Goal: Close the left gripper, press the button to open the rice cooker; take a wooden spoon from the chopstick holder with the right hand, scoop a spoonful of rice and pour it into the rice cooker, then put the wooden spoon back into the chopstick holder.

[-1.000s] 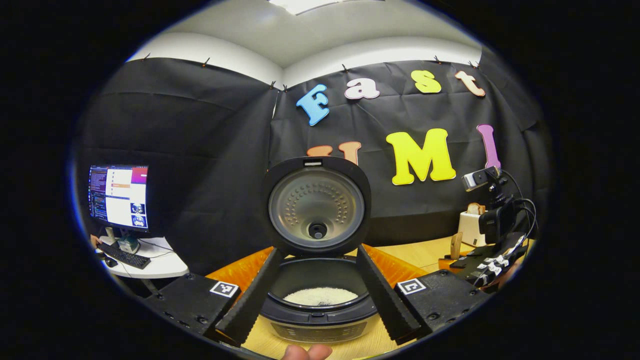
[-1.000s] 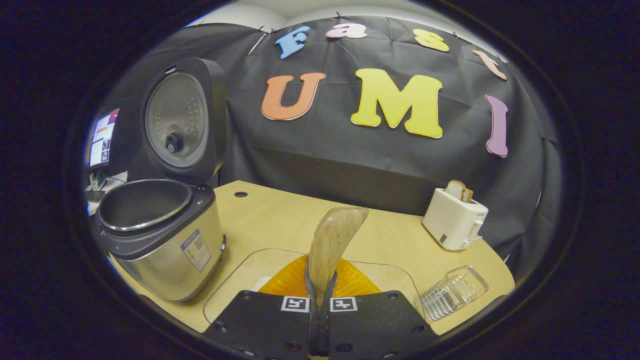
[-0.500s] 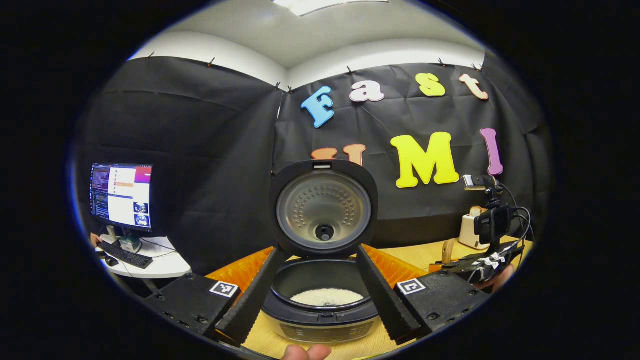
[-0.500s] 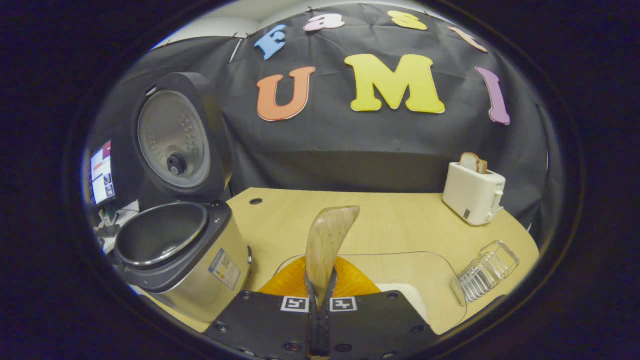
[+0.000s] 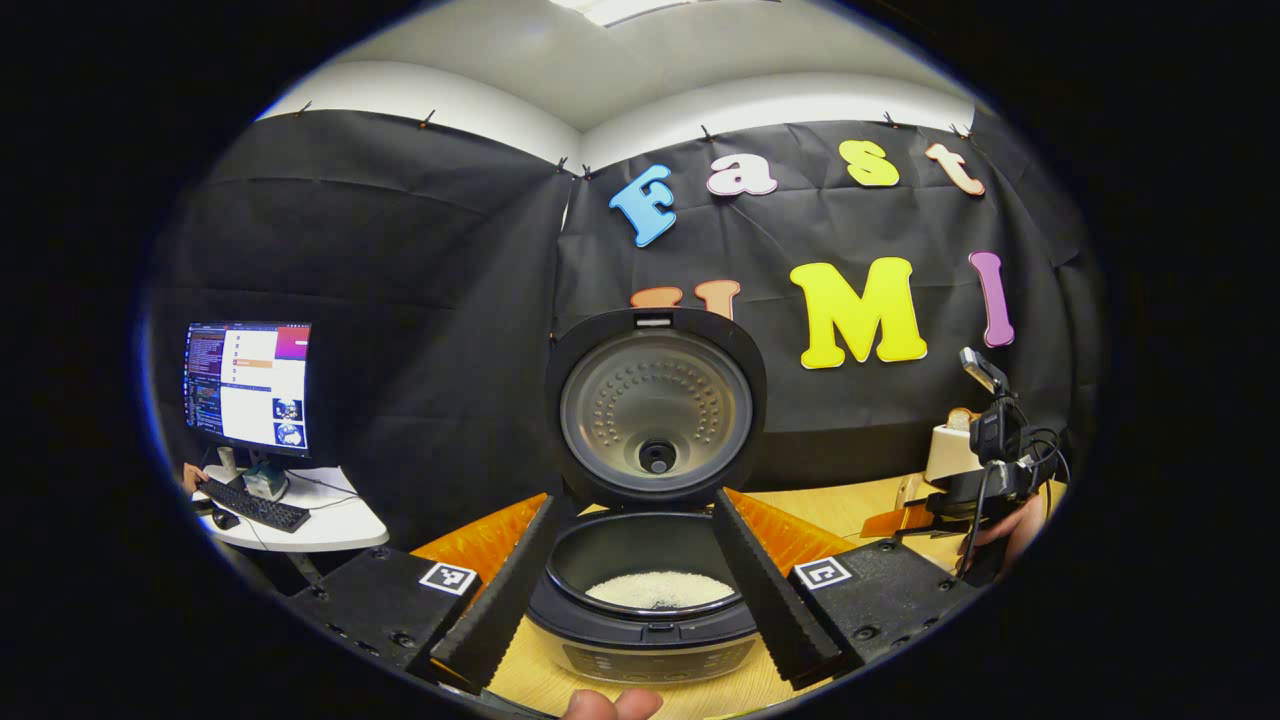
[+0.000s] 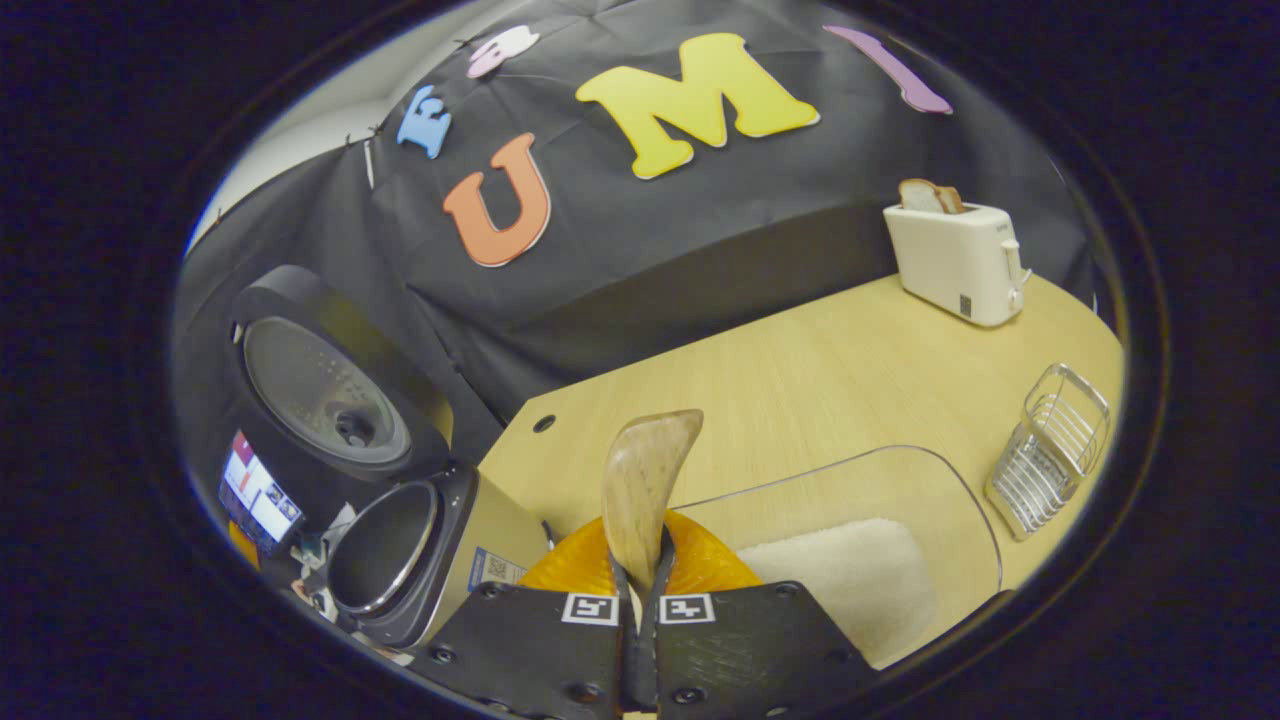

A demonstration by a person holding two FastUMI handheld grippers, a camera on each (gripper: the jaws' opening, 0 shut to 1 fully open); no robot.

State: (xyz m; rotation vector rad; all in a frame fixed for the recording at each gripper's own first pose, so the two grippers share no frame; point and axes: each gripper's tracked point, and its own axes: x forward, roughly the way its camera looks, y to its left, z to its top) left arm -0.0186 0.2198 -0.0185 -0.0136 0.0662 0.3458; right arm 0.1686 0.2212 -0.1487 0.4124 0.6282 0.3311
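Observation:
The rice cooker (image 5: 650, 620) stands in front of my left gripper (image 5: 635, 500) with its lid (image 5: 655, 410) upright and white rice (image 5: 655, 588) in the pot. The left gripper is open, one finger on each side of the pot. My right gripper (image 6: 640, 580) is shut on the wooden spoon (image 6: 645, 480), whose bowl points up and away. Below the spoon sits a clear tub (image 6: 960, 500) holding a heap of rice (image 6: 850, 570). The wire chopstick holder (image 6: 1050, 445) stands to the tub's right. The open rice cooker (image 6: 400, 540) is at the lower left. The right gripper (image 5: 990, 470) also appears far right, held by a hand (image 5: 1010, 530).
A white toaster (image 6: 955, 255) with bread stands at the back right of the wooden table (image 6: 800, 390). A monitor (image 5: 250, 385) and keyboard sit on a small white desk (image 5: 330, 525) beyond the table's left end. A fingertip (image 5: 615, 705) shows at the bottom edge.
The right gripper has rolled and swung right with the spoon, over the tub, so the rice heap now shows. The left gripper has stayed almost still, open at the cooker.

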